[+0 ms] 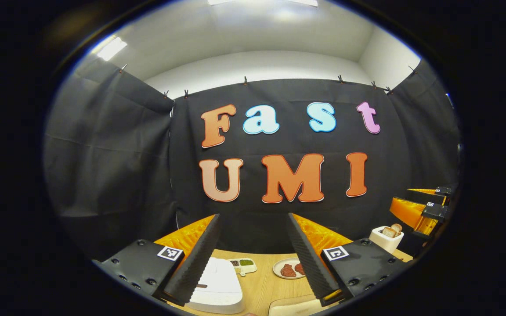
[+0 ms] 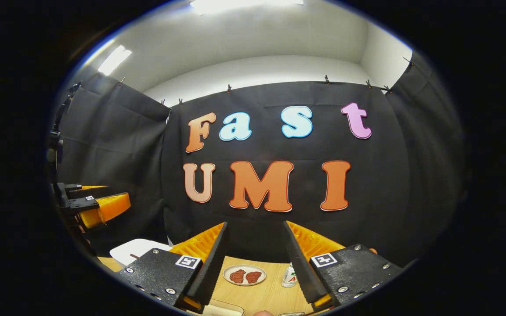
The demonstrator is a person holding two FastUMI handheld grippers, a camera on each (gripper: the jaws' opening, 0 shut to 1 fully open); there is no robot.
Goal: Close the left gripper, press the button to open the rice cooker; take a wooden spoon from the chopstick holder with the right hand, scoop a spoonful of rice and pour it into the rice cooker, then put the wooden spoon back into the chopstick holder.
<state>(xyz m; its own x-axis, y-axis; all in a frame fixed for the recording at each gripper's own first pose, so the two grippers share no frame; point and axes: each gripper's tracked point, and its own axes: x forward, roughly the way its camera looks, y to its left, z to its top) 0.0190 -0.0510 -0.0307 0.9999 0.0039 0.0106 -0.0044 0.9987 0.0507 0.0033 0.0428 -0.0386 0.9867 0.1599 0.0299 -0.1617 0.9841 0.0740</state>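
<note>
Rice cooker lies just below the open left claw

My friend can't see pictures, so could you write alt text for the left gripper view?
An open left gripper hovers above a light wooden table, empty, over a closed white rice cooker. Behind sit a small divided tray of grains, a round plate of reddish meat and a white holder with wooden utensils.
</note>
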